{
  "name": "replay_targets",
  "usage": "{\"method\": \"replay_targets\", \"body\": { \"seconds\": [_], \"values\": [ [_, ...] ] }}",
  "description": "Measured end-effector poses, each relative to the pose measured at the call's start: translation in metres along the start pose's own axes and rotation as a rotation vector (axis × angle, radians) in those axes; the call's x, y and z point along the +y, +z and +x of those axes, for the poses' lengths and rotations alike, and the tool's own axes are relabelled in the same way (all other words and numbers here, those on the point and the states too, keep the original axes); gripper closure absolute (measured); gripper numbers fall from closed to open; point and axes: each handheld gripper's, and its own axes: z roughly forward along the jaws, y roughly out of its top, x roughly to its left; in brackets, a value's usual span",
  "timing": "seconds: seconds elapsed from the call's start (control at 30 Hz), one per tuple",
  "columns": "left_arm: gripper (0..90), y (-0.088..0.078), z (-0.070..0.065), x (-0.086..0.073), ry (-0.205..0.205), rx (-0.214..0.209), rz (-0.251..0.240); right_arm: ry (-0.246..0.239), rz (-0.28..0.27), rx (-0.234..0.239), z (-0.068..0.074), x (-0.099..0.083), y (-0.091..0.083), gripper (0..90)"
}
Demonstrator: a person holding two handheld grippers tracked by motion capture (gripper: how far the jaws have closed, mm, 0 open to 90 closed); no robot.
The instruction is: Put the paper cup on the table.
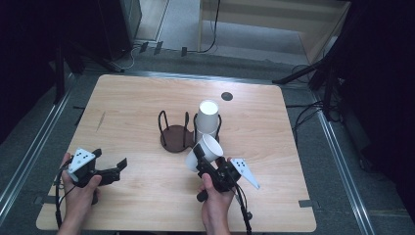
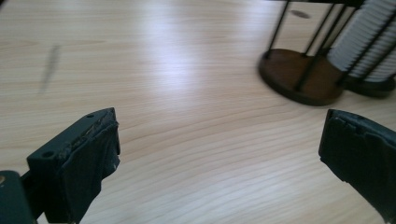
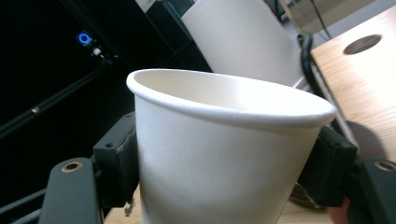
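Note:
My right gripper [image 1: 204,159] is shut on a white paper cup [image 1: 205,149], held tilted just in front of the wire cup holder. In the right gripper view the cup [image 3: 224,140] sits between both black pads [image 3: 119,158], rim up. A stack of white cups [image 1: 208,116] stands in the holder's right rack, and its left rack [image 1: 174,131] is empty above a dark round base. My left gripper [image 1: 110,158] stands open near the table's front left, nothing between its jaws. In the left gripper view its wide-apart fingers [image 2: 88,158] point toward the holder base [image 2: 299,77] and the cup stack [image 2: 369,42].
The wooden table [image 1: 127,98] has a round cable hole [image 1: 226,96] at the back and a faint dark streak [image 1: 100,121] on the left. Black stands and cables ring the table on the floor. The person's hands come in from the front edge.

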Motion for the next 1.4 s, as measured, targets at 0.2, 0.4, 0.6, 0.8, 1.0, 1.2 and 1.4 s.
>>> {"method": "replay_targets", "body": {
  "seconds": [0.2, 0.4, 0.6, 0.8, 1.0, 1.2, 1.4],
  "values": [
    [0.0, 0.0, 0.018, -0.008, -0.01, 0.026, 0.025, -0.075, -0.052, -0.001, -0.003, 0.004, -0.002, 26.0],
    [0.0, 0.0, 0.021, -0.014, -0.017, 0.021, 0.003, -0.255, -0.061, -0.053, -0.012, 0.013, -0.003, 25.8],
    [0.0, 0.0, 0.02, -0.015, -0.008, 0.02, -0.007, -0.306, -0.092, -0.051, -0.019, 0.024, -0.009, 26.7],
    [0.0, -0.001, 0.02, -0.016, -0.019, -0.017, -0.019, -0.367, -0.135, -0.108, -0.035, 0.041, -0.015, 26.8],
    [0.0, -0.002, 0.021, -0.016, -0.022, -0.012, -0.034, -0.411, -0.158, -0.159, -0.049, 0.054, -0.015, 26.9],
    [0.0, -0.003, 0.023, -0.017, -0.048, -0.014, -0.045, -0.431, -0.174, -0.186, -0.064, 0.066, -0.009, 26.9],
    [0.0, -0.003, 0.022, -0.017, -0.037, -0.037, -0.042, -0.439, -0.191, -0.198, -0.078, 0.076, 0.003, 26.9]
  ]
}}
